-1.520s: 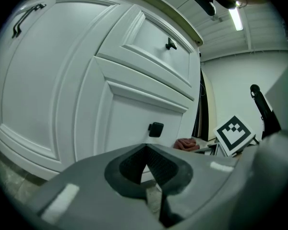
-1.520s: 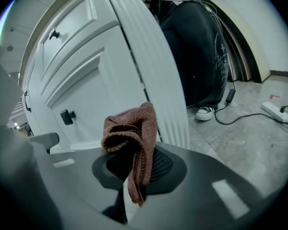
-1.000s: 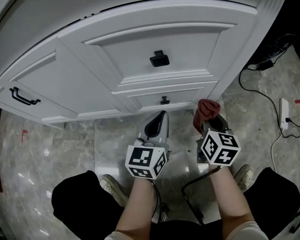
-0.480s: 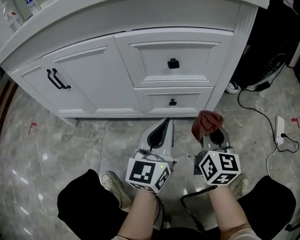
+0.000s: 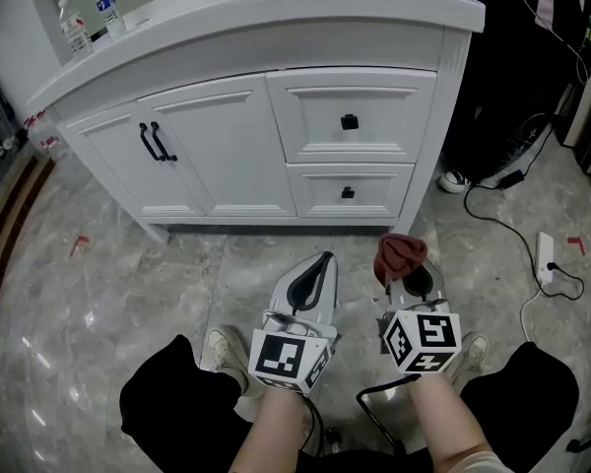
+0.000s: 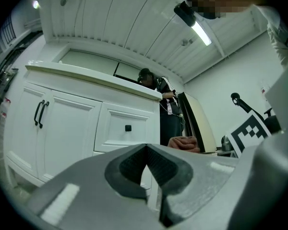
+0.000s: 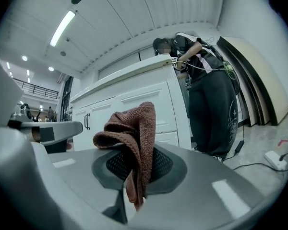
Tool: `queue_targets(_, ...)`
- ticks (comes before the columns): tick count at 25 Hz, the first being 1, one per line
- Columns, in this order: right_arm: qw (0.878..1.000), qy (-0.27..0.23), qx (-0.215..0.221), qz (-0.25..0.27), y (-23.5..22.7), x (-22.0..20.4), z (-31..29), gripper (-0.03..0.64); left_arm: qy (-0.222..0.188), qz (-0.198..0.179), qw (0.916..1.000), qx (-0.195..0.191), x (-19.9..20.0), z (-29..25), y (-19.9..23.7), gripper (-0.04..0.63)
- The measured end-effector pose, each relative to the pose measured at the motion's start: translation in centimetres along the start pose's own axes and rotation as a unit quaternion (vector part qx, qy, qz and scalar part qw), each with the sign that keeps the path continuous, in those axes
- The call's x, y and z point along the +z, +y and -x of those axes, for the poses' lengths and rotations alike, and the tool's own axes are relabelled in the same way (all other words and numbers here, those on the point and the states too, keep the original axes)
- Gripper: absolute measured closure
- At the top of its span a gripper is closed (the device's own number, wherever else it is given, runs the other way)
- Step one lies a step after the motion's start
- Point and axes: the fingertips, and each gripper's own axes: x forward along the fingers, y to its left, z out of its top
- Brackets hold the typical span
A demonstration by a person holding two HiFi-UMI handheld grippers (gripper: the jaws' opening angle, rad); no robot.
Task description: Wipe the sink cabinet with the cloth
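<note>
Rust-brown terry cloth (image 5: 399, 252) bunched, pinched by right gripper (image 7: 134, 159); left gripper (image 6: 147, 153) clenched empty.

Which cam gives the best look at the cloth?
Right gripper view: the cloth sits centre frame, pinched in the right claw, weave readable. Head view shows it as a small reddish bunch at that claw's tip. Left gripper view catches only a sliver beyond the left claw.

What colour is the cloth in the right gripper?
The cloth is reddish brown, best seen in the right gripper view.
</note>
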Motion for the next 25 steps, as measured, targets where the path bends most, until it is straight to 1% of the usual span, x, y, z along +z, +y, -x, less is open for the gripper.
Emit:
queue_targets(5,1.000,-0.001,-0.002,0.013,1.5,1.1,4.3,0.537,-0.009,0.002,0.9999,0.006,2.1,2.9,-0.9,0.595)
queue_targets(9,1.000,-0.014,-0.007,0.024,2.3,2.9,7.2,0.537,-0.016,0.006,0.9999,-0.001,3.7,4.7,-2.3,0.595)
queue_targets(13,0.999,-0.027,0.000,0.023,3.4,4.2,9.2,0.537,-0.023,0.004,0.9997,-0.005,5.0,5.9,-3.5,0.595)
queue_targets(20,0.999,-0.032,0.010,0.019,4.5,4.6,10.9,0.538,-0.009,-0.014,0.9998,-0.006,5.2,7.2,-4.9,0.595)
queue_targets(25,0.999,-0.032,0.006,0.026,4.7,4.8,11.5,0.538,0.000,-0.014,0.9999,-0.004,5.0,7.6,-5.1,0.595)
